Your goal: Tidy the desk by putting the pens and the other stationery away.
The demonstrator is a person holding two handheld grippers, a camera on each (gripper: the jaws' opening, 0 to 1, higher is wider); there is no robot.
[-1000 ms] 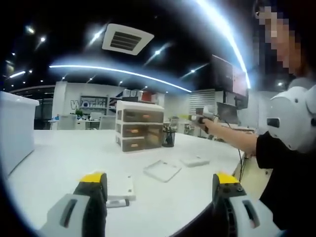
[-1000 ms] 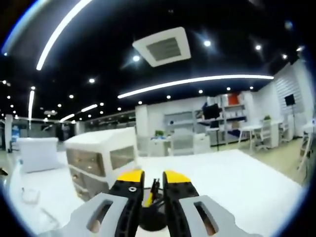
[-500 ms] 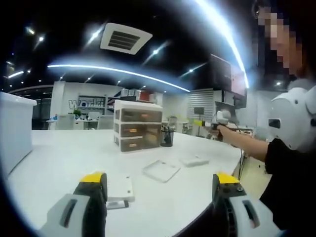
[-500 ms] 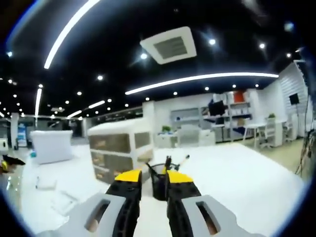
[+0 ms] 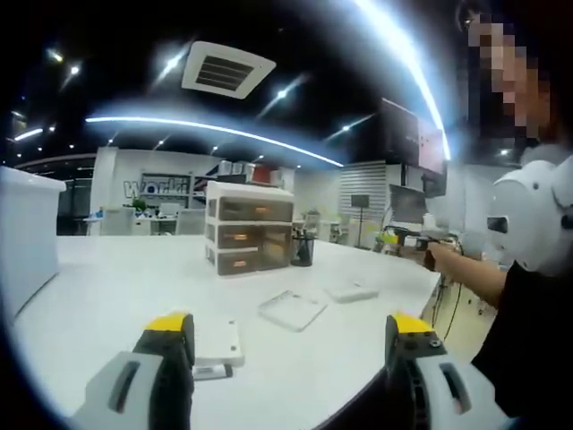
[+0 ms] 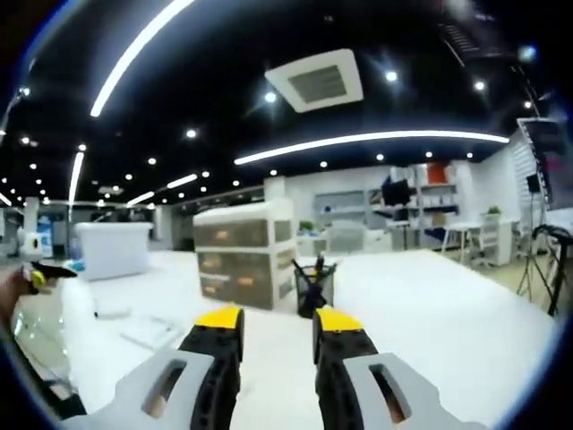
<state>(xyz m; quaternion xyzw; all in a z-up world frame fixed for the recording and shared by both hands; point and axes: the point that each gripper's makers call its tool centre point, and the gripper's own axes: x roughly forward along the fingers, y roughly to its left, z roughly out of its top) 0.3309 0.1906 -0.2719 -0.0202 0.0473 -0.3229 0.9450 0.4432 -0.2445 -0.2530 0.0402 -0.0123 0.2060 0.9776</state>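
Observation:
A black mesh pen holder (image 6: pixel 315 287) with several pens in it stands on the white desk (image 6: pixel 430 322), next to a three-drawer organiser (image 6: pixel 243 264). My right gripper (image 6: pixel 277 321) hovers some way in front of the holder, jaws parted with nothing between them. In the left gripper view the holder (image 5: pixel 304 249) and organiser (image 5: pixel 249 228) sit mid-desk, and the right gripper (image 5: pixel 407 240) hangs off to the right in a person's hand. My left gripper (image 5: pixel 291 327) is wide open above the desk's near edge, over a flat white pad (image 5: pixel 219 340) and a small eraser-like piece (image 5: pixel 213 369).
Flat white lids or trays (image 5: pixel 294 309) (image 5: pixel 354 292) lie mid-desk. A tall white box (image 5: pixel 27 233) stands at the left end. The person (image 5: pixel 528 269) stands at the desk's right edge. The left gripper (image 6: pixel 40 273) shows at the far left of the right gripper view.
My right gripper has drawn back from the pen holder, and its jaws have spread wider. A thin pen-like thing between them a second ago is gone. The left gripper has stayed put.

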